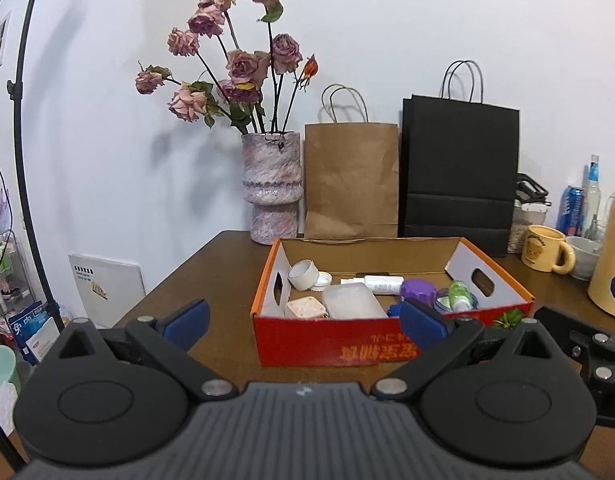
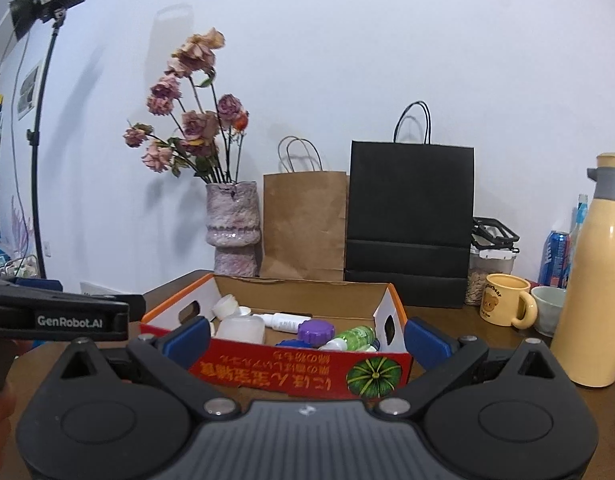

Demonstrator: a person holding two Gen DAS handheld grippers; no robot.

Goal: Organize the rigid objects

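A red and orange cardboard box [image 1: 327,340] sits on the brown table and holds several small rigid items: a white round cap [image 1: 303,275], a clear plastic tub [image 1: 352,301], a white bottle [image 1: 381,283], a purple lid [image 1: 416,290] and a green bottle [image 1: 459,294]. My left gripper [image 1: 305,322] is open and empty just in front of the box. In the right wrist view the same box [image 2: 291,368] lies between the open blue fingertips of my right gripper [image 2: 307,342], which holds nothing. The left gripper's black body [image 2: 67,316] shows at the left.
A vase of dried roses [image 1: 272,188], a brown paper bag [image 1: 351,180] and a black paper bag [image 1: 461,176] stand behind the box. A yellow mug [image 2: 505,300], a white cup [image 2: 549,308], a cream thermos [image 2: 597,280] and a blue can [image 2: 553,258] stand at the right.
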